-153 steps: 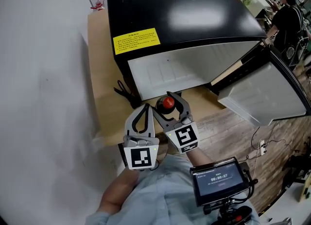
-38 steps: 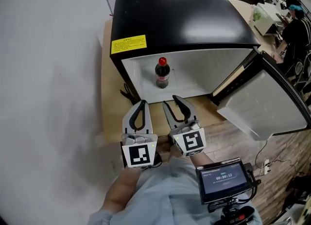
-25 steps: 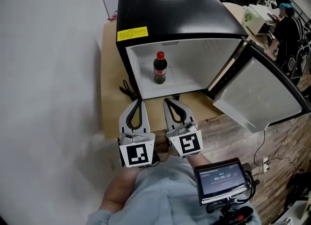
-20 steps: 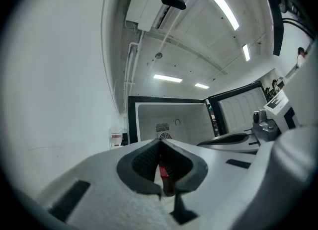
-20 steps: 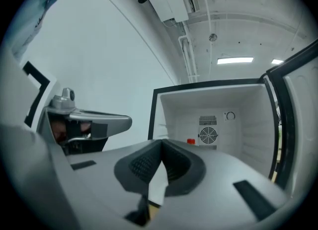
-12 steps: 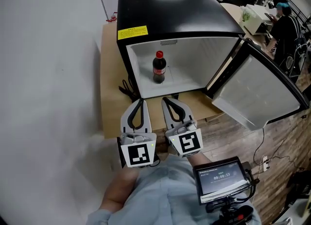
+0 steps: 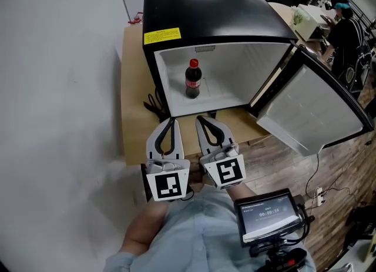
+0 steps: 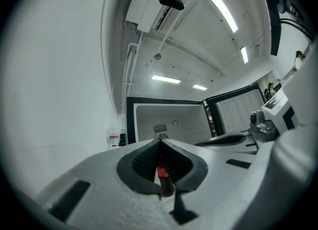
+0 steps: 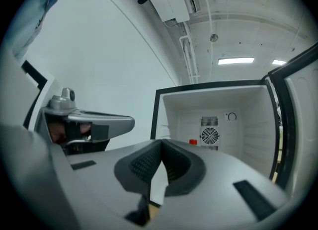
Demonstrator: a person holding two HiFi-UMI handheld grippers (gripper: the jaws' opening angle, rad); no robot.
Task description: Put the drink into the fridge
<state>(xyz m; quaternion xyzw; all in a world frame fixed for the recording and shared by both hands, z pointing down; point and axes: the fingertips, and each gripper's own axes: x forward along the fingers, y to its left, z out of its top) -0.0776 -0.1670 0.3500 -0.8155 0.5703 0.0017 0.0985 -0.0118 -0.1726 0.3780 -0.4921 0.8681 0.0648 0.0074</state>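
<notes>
**DESK:** What are the tools doing?

**PHOTOGRAPHER:** Both are closed on nothing. The left tool (image 7: 171, 122) and the right tool (image 7: 201, 119) hover side by side with their jaw tips pressed together. They point at 12 o'clock toward the fridge (image 7: 211, 6), and neither touches it.

**DESK:** And the drink?

**PHOTOGRAPHER:** The bottle (image 7: 193, 79) stands upright on the fridge floor, red cap up, toward the 9 o'clock side of the cavity. It looks clear of the walls. I'd call it delivered.

**DESK:** So what can go wrong?

**PHOTOGRAPHER:** The door (image 7: 311, 118) hangs wide open at 3 o'clock. If closing it comes next, a closed tool can only push. A hard shove could slam the door and rock that tall, narrow bottle over. A push too near the hinge might shift the fridge on its wooden board (image 7: 132, 124) instead of swinging the door.

**DESK:** Anything else?

**PHOTOGRAPHER:** A black cable (image 7: 154, 101) lies on the board at the fridge's 7 o'clock corner, just ahead of the left tool, and a low sweep could snag it. The mounted screen (image 7: 267, 217) sits near the right tool, at its 5 o'clock. A wide swing toward the door might clip it.
</notes>
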